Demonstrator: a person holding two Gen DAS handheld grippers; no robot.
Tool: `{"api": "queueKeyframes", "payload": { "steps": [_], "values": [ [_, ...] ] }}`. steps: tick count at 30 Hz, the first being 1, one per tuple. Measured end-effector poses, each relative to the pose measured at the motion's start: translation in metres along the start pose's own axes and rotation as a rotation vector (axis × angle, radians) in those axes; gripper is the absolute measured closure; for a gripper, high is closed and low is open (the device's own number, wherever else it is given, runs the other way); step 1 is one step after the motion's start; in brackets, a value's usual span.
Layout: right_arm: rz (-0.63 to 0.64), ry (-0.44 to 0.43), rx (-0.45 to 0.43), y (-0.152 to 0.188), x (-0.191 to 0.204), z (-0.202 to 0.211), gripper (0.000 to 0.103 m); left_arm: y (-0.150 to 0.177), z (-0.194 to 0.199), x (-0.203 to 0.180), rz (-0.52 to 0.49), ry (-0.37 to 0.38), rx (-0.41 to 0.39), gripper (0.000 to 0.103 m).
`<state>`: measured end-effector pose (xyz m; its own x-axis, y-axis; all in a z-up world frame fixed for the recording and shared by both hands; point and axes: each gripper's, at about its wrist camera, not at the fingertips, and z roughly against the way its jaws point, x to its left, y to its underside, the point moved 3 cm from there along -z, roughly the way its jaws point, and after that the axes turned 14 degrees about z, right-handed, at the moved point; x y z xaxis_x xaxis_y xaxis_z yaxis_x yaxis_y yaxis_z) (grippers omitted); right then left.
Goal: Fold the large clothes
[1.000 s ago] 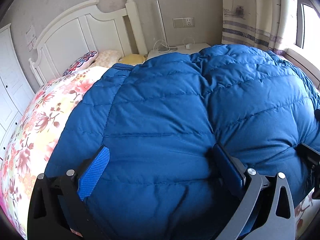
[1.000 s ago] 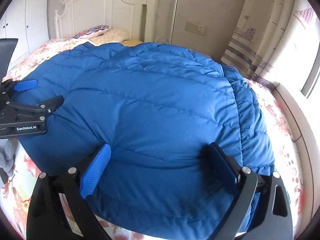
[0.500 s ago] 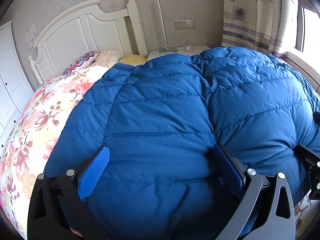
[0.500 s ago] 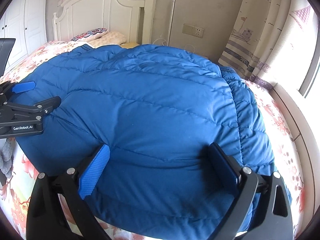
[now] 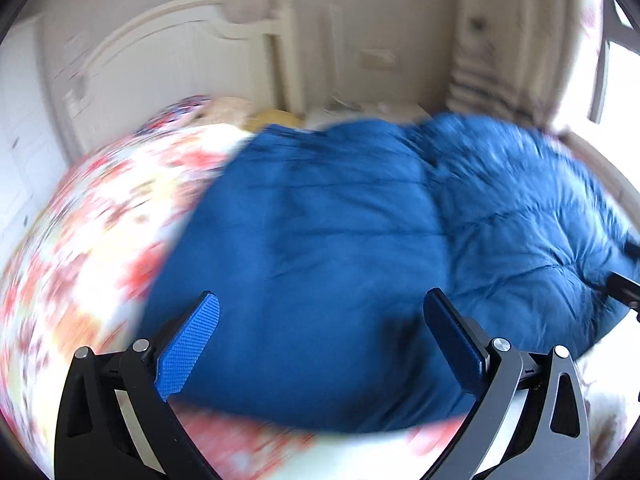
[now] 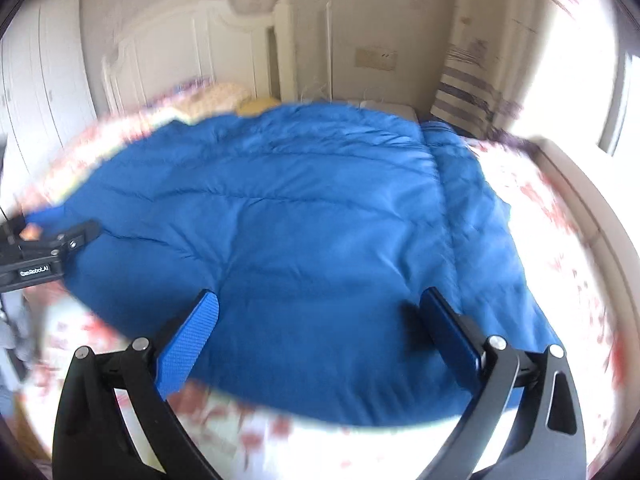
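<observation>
Left wrist view: heavy motion blur now, where half a second ago it was sharp. The left gripper has pulled back and up; floral bed cover shows under its near edge, which the blue down jacket filled before. Jaws wide, nothing between them, same spread as earlier. The jacket lies puffed on the bed, already doubled into a bulky slab; its near hem now sits clear in front of the fingers, not under them.

Right wrist view: same story. The right gripper is wide, empty and backed off, with a strip of bed cover visible below the jacket's hem. The left gripper shows at the far left edge of this view, just beside the jacket's left side; contact can't be told through the blur. A narrower folded strip lies along the jacket's right side.

Judgement: both grippers withdrawing together suggests a press or smoothing pass just ended. The fold looks set, though the fill is springy and may puff open. Likely next is another fold or finishing.
</observation>
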<state>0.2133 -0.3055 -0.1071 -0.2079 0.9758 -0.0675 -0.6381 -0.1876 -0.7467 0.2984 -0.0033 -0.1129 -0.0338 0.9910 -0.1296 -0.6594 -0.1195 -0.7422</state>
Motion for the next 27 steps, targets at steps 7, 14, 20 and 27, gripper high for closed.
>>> {"api": "queueKeyframes", "payload": {
  "steps": [7, 14, 20, 27],
  "values": [
    [-0.342, -0.157, 0.022, 0.07, -0.047, 0.031, 0.003, 0.028, 0.028, 0.113, 0.356, 0.123, 0.088, 0.005],
    [-0.538, -0.256, -0.036, 0.068, -0.069, 0.014, 0.003, 0.036, 0.008, 0.099, 0.452, 0.326, 0.214, 0.005],
    [-0.62, -0.209, -0.055, 0.048, -0.09, -0.012, 0.018, 0.008, -0.028, 0.09, 0.508, 0.297, 0.217, 0.005],
    [-0.685, -0.213, -0.132, 0.051, -0.103, -0.016, 0.065, -0.012, -0.053, 0.101, 0.663, 0.342, 0.19, 0.045]
  ]
}}
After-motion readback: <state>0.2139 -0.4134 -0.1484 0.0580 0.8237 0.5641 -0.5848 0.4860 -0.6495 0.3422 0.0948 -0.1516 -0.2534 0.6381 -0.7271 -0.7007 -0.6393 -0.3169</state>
